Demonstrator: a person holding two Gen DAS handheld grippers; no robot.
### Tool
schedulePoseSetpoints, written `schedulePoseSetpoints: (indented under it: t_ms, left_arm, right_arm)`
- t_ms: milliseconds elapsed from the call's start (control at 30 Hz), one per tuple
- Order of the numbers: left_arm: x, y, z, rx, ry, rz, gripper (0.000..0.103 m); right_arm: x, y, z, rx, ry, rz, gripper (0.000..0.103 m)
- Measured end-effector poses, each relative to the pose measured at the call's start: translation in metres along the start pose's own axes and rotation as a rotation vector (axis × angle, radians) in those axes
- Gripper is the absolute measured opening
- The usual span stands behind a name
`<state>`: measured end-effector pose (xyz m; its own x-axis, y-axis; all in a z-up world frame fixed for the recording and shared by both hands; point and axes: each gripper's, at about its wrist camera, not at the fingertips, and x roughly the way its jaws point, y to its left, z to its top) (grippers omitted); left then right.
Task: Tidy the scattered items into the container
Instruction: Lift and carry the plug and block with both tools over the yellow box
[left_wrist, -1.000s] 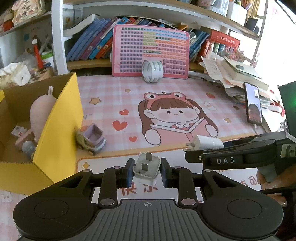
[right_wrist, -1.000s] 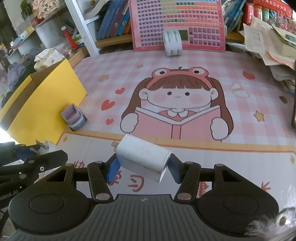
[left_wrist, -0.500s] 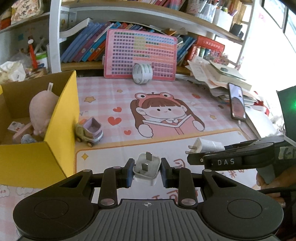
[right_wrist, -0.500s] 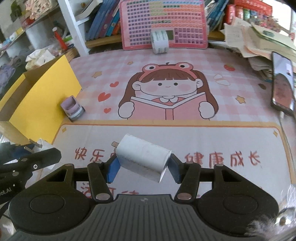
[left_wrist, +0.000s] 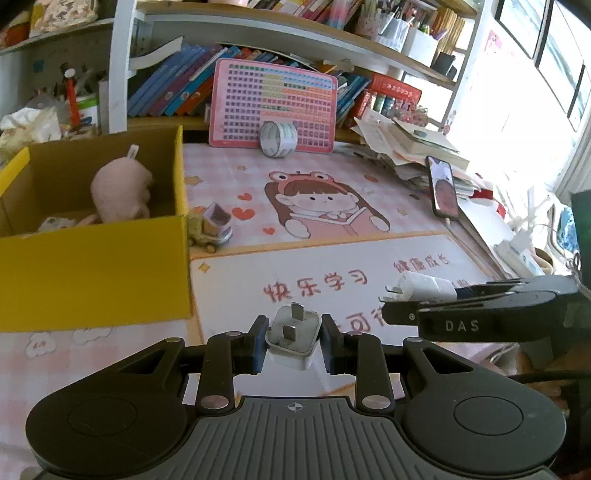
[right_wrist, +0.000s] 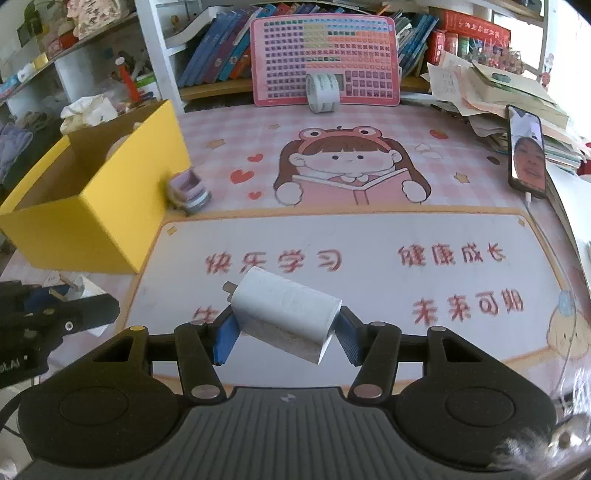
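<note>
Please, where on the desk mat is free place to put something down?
The white lettered panel is bare, between the yellow box and the phone. Crowded: the paper pile at the right, and the toy truck beside the box.

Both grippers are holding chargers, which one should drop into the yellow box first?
Left. The left gripper, shut on its small plug, sits beside the yellow box; the right gripper with its larger charger is farther away.

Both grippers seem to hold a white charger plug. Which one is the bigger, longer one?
The right gripper holds the bigger one: a long white block lying crosswise, prongs pointing left. The left gripper's plug is small and squarish, prongs facing forward.
</note>
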<state>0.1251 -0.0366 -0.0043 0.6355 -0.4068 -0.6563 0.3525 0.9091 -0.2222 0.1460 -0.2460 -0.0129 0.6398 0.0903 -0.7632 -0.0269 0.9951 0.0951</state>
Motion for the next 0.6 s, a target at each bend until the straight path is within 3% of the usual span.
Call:
schedulePoseSetpoints:
  t_ms: [600]
  left_arm:
    - [-0.057, 0.046, -0.035, 0.001, -0.032, -0.005, 0.028]
  right_arm:
    - [-0.028, 0.078, -0.041, -0.025, -0.027, 0.010, 0.053]
